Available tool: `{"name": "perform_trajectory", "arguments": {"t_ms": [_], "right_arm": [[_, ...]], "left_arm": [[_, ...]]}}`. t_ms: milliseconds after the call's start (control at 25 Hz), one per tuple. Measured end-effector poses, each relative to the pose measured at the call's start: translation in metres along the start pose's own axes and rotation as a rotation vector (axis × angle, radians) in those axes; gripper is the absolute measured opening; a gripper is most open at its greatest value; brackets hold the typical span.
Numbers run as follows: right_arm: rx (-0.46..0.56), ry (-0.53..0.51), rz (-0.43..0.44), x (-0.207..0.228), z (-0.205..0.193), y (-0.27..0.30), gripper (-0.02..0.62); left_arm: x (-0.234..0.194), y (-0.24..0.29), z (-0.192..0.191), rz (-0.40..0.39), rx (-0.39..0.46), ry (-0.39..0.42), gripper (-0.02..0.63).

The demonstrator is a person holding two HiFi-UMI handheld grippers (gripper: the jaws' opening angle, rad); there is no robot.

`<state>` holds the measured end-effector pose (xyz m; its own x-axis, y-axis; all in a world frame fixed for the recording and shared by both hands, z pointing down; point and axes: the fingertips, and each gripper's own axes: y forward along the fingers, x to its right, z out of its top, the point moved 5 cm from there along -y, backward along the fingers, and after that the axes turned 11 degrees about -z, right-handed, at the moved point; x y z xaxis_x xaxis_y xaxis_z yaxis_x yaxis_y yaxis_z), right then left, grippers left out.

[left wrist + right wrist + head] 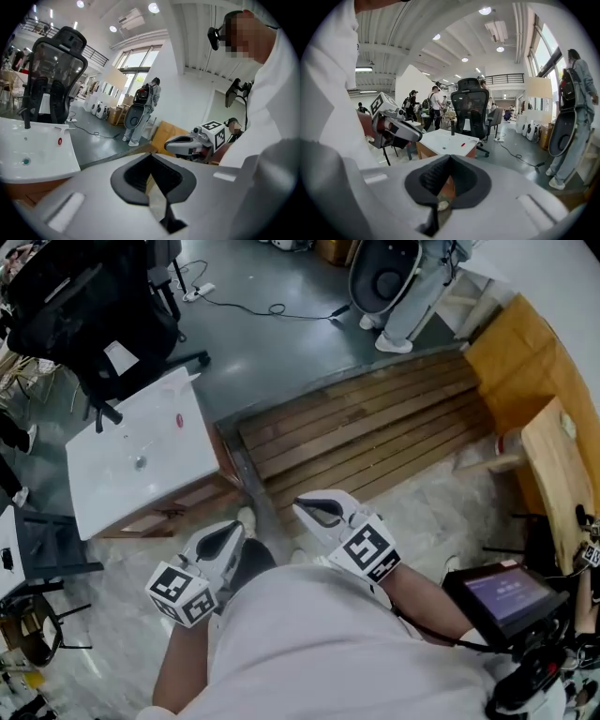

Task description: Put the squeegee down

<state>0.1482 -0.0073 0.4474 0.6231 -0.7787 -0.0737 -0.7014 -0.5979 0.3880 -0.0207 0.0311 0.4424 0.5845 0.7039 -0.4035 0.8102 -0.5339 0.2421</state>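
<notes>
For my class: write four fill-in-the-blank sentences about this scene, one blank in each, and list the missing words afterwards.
1. The left gripper and the right gripper both have their jaws ____, with nothing between them.
2. A small red thing lies on the ____ table.
3. The office chair behind that table is ____ in colour.
4. The slatted platform ahead of the grippers is made of ____.

Missing words: shut; white; black; wood.
</notes>
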Motion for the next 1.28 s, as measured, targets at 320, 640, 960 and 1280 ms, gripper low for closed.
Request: {"name": "perform_trajectory", "arguments": {"t_ms": [320,640,960,1280], "right_arm": [[-0.008,-0.005,0.026,-0.008,-0.003,-0.003,0.003],[0.005,-0.019,0.049,-0.016,0.001,0.0,0.003],[0.007,-0.029,0.055,-0.015,0.004,0.003,0.003],[0.002,-0.048,0.045,-0.017,0.008,0.005,0.003]], "left_arm": [[-0.006,-0.009,-0.002,0.064,0.017,-0.024,0.008],[-0.003,-0.015,-0.01,0.091,0.009,-0.041,0.008],[-0.004,-0.019,-0.008,0.105,0.007,-0.038,0.008],[-0.005,-0.018,-0.007,0.098,0.0,-0.036,0.008]]}}
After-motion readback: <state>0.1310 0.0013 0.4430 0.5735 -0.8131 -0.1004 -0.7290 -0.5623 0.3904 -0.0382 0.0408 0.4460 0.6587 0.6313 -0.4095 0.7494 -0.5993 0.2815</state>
